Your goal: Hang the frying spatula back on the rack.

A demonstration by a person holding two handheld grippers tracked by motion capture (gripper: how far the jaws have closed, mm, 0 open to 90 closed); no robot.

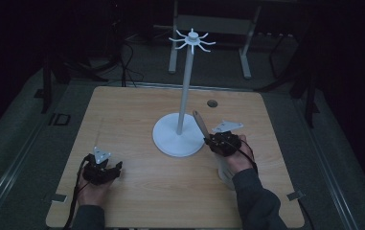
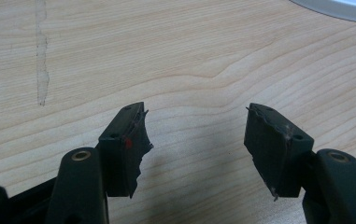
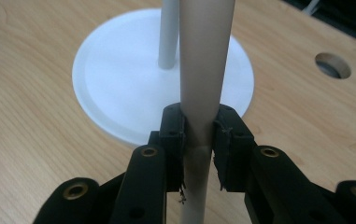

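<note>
A white stand with a round base (image 1: 168, 141) and a thin pole (image 1: 185, 86) topped by a ring of hooks (image 1: 191, 40) rises mid-table. My right gripper (image 1: 212, 140) sits just right of the base, shut on a tan rod-like handle (image 1: 198, 120) that slants up and to the left. In the right gripper view the jaws (image 3: 200, 112) clamp this handle (image 3: 206, 56), with the base (image 3: 119, 84) and pole (image 3: 168, 32) behind. My left gripper (image 1: 104, 170) rests low at the front left. Its jaws (image 2: 196, 109) stand open over bare wood.
The wooden table (image 1: 137, 191) has a round hole (image 1: 212, 103) near its far edge, also seen in the right gripper view (image 3: 333, 65). A pale shape (image 1: 225, 176) shows under the right hand, partly hidden. The base's rim (image 2: 339, 7) lies beyond the left gripper. The surroundings are dark.
</note>
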